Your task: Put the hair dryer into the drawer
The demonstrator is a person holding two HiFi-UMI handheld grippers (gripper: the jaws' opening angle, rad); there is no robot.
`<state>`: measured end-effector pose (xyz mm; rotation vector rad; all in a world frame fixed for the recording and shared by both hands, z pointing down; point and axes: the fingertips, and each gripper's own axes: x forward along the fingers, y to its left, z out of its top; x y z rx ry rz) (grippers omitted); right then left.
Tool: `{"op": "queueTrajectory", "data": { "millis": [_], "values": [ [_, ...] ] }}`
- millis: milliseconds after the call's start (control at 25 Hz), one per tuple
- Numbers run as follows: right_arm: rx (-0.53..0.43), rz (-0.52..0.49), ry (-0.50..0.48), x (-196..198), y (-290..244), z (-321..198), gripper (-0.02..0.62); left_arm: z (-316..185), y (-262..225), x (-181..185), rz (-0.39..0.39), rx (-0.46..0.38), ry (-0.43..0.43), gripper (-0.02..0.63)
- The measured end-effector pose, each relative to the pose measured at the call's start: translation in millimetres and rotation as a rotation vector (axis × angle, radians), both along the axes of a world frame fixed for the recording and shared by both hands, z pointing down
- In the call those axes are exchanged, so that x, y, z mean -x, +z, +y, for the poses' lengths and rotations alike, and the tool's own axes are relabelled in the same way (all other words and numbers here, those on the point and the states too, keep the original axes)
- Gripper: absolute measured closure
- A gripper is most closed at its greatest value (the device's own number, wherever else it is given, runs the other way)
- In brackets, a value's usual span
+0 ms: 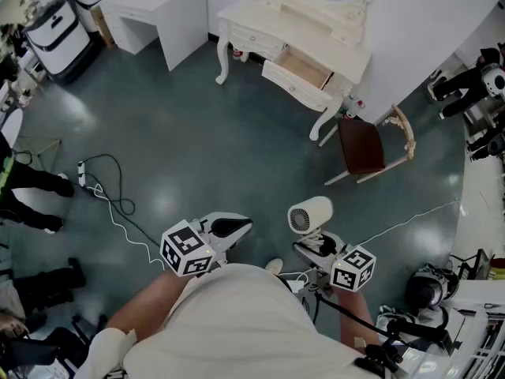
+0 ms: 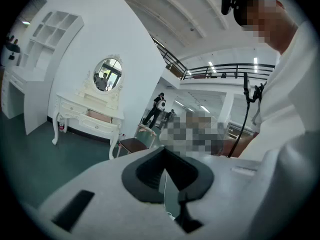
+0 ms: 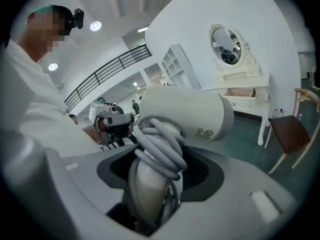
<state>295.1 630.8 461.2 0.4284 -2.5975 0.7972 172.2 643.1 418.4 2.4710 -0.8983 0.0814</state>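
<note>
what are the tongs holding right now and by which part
The right tongs grip the hair dryer by its handle, where the cord is wound round it. The left tongs hold nothing.

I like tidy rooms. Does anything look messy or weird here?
Nothing is spilled or broken. One drawer of the cream dressing table stands pulled open, and loose cables snake across the floor by a power strip.

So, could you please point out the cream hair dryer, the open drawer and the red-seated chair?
Cream hair dryer [image 1: 317,210]: head view, its barrel.
Open cream wooden drawer [image 1: 306,67]: head view, its bare bottom.
Wooden chair with dark red seat [image 1: 360,144]: head view, the seat.
</note>
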Motion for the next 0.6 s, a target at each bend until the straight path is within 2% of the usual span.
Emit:
{"op": "queueTrajectory", "data": {
  "millis": [320,600],
  "values": [
    [-0.001,0.015,-0.016,77,0,12,0.350,21,1,88,-0.012,0.003,-0.051,0.607],
    [0.016,0.048,-0.008,102,7,4,0.350,16,19,111,0.024,0.030,-0.049,0.607]
  ]
}}
